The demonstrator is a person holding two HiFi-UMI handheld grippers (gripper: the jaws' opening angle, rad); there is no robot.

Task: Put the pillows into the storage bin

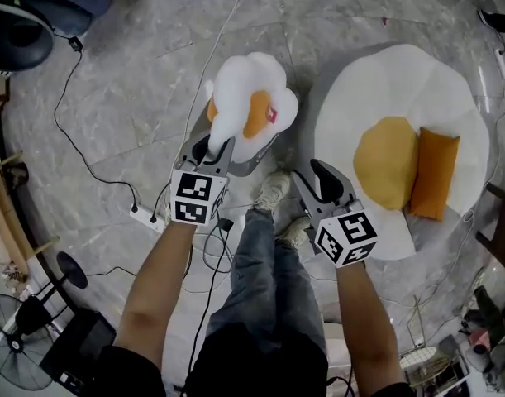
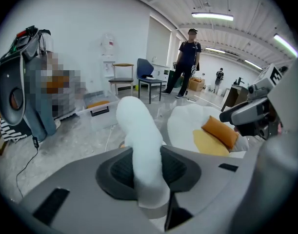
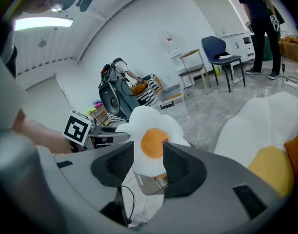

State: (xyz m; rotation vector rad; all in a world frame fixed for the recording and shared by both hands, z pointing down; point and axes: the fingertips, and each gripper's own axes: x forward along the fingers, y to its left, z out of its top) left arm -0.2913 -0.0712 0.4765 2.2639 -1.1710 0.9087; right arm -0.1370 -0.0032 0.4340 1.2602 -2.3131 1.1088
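Small egg pillow (image 1: 250, 106) is up off the floor (image 1: 136, 98), edge clamped in my left gripper (image 1: 212, 149). Left gripper view shows only its white rim, yolk hidden. Bin (image 2: 96, 112) is seen there only, by the wall. Right gripper (image 1: 322, 180) is partly open, holding nothing; the pillow sits beyond its jaws. Big egg pillow (image 1: 401, 73) w/ orange pillow (image 1: 435, 174) lies on the floor.

You are holding the pillow (image 1: 248, 106) in your left gripper (image 1: 215, 149), just left of the floor cushion (image 1: 384, 81). The bolster (image 1: 435, 174) is lying on that cushion's right half, and your right gripper (image 1: 312, 174) is hovering by its near-left edge.
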